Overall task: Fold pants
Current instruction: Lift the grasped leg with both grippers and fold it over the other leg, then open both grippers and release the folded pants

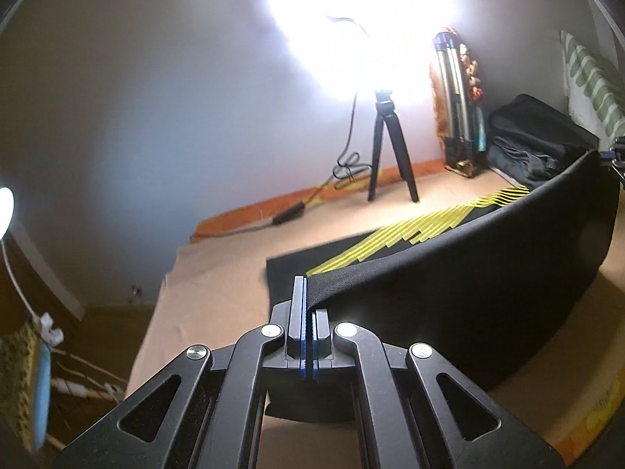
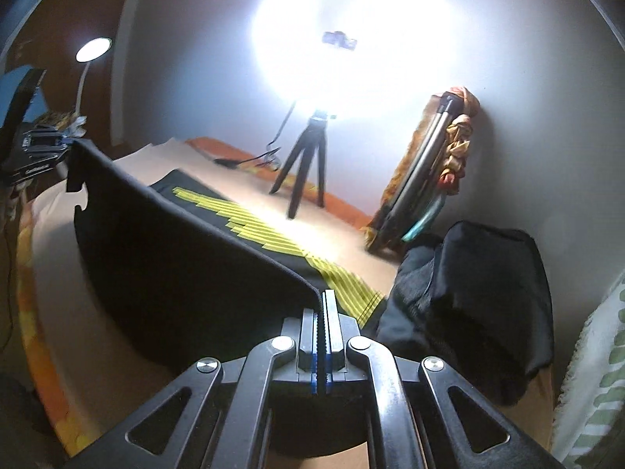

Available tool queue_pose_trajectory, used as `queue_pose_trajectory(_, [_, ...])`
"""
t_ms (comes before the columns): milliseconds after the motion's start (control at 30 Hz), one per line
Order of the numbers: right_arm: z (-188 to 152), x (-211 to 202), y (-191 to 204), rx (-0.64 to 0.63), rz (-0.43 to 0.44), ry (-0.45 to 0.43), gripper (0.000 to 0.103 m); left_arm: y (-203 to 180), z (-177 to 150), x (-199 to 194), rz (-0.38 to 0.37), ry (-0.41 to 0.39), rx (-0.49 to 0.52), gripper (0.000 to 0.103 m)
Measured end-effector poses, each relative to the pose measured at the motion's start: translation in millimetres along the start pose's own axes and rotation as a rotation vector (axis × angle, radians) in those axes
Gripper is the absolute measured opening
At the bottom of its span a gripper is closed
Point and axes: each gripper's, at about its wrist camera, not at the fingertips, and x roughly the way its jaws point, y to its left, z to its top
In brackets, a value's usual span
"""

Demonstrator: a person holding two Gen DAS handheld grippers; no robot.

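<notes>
Black pants (image 1: 461, 281) with yellow stripes (image 1: 414, 230) lie on a tan-covered bed (image 1: 218, 269). Their near edge is lifted and stretched taut between both grippers. My left gripper (image 1: 309, 297) is shut on the ribbed waistband at one corner. My right gripper (image 2: 325, 305) is shut on the opposite corner of the same black edge (image 2: 187, 250). In the right wrist view the left gripper (image 2: 39, 152) shows at the far left, holding its corner. In the left wrist view the right gripper (image 1: 615, 156) peeks in at the right edge. The striped part (image 2: 273, 234) stays flat on the bed.
A ring light on a small black tripod (image 1: 390, 156) stands at the bed's far side, its cable (image 1: 343, 168) trailing left. A folded tripod and patterned cloth (image 1: 457, 101) lean on the wall. A black bag (image 2: 480, 297) sits at the right. The bed edge drops off left.
</notes>
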Motion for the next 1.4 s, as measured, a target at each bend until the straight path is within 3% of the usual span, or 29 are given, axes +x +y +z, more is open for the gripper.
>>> queue_pose_trajectory(300, [29,87,-36,0.054,-0.019,0.075,0.0,4,28,71,0.019,0.064,0.033,0.0])
queue_pose_trajectory(600, [27,168,-42,0.038,-0.051,0.192,0.0,1,30,150,0.016,0.18,0.062,0.0])
queue_pose_trajectory(833, [18,205,-39,0.008,-0.076,0.268,0.0,-7,32,194,0.008,0.241,0.068,0.0])
queue_pose_trajectory(1000, [16,222,-40,0.004,-0.087,0.295,0.0,3,29,204,0.024,0.272,0.032,0.008])
queue_pose_trajectory(1100, [16,228,-42,0.011,-0.087,0.316,0.0,22,31,202,0.022,0.282,-0.035,0.024])
queue_pose_trajectory(1133, [16,229,-43,0.014,-0.083,0.32,0.005,30,32,196,0.031,0.27,-0.05,0.029])
queue_pose_trajectory(1233, [20,226,-47,0.019,-0.11,0.3,0.037,52,31,178,0.039,0.245,-0.083,0.031])
queue_pose_trajectory(1400, [33,198,-47,0.067,-0.108,0.244,0.045,83,8,142,-0.042,0.231,-0.18,0.031])
